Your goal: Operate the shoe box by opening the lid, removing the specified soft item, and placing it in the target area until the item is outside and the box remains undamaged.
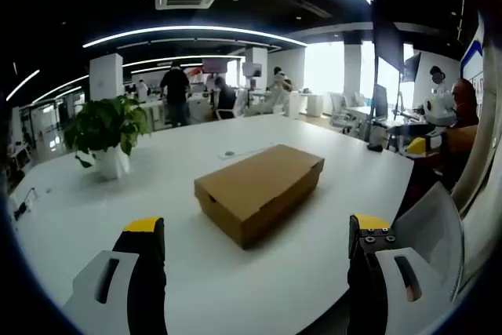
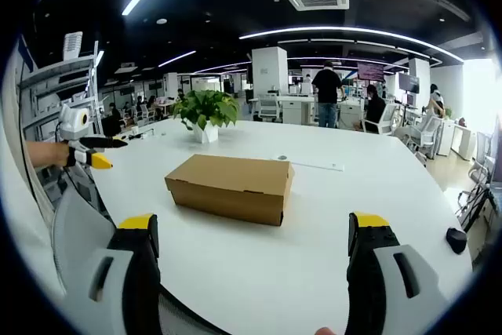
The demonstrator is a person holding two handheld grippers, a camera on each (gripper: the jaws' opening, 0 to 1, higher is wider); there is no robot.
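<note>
Closed shoe box (image 1: 260, 191) on white table (image 1: 314, 256) — left tongs (image 1: 256, 245) wide apart.

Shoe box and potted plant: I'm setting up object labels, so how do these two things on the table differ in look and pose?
The shoe box is plain brown cardboard, low and long, lying flat with its lid closed; the potted plant is green and leafy, standing upright in a white pot. The shoe box sits nearer both open grippers; the potted plant stands farther back. Both rest on the white table, untouched.

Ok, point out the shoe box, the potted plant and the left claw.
shoe box (image 1: 259, 184): left gripper view, middle of its closed lid.
potted plant (image 1: 106, 127): left gripper view, on its leaves.
left claw (image 1: 256, 237): left gripper view, midway between its two yellow tips.
</note>
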